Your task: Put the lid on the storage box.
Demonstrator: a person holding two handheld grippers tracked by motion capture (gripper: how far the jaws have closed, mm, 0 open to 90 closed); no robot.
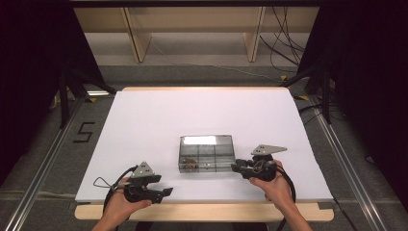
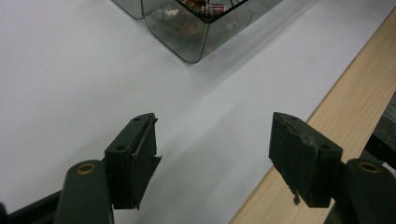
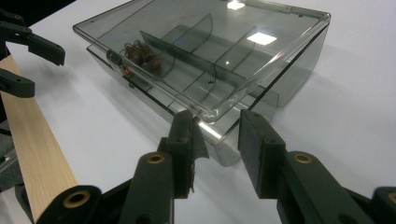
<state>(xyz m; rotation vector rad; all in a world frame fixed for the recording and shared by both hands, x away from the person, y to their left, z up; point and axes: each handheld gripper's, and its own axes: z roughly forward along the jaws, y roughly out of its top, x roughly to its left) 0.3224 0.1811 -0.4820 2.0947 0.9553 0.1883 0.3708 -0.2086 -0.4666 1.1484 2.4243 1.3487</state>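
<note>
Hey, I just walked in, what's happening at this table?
A person sits at a white table with a gripper in each hand, working on a smoky clear divided box with its lid down. The right gripper is at the box's near corner, fingers either side of the corner but not clearly clamped. The left gripper waits open near the table's front edge, apart from the box. Small brownish parts sit in one compartment.

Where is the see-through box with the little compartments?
In the high view the clear box sits on the white table, near the front edge, between the left gripper and the right gripper, whose jaws are at its corner.
</note>
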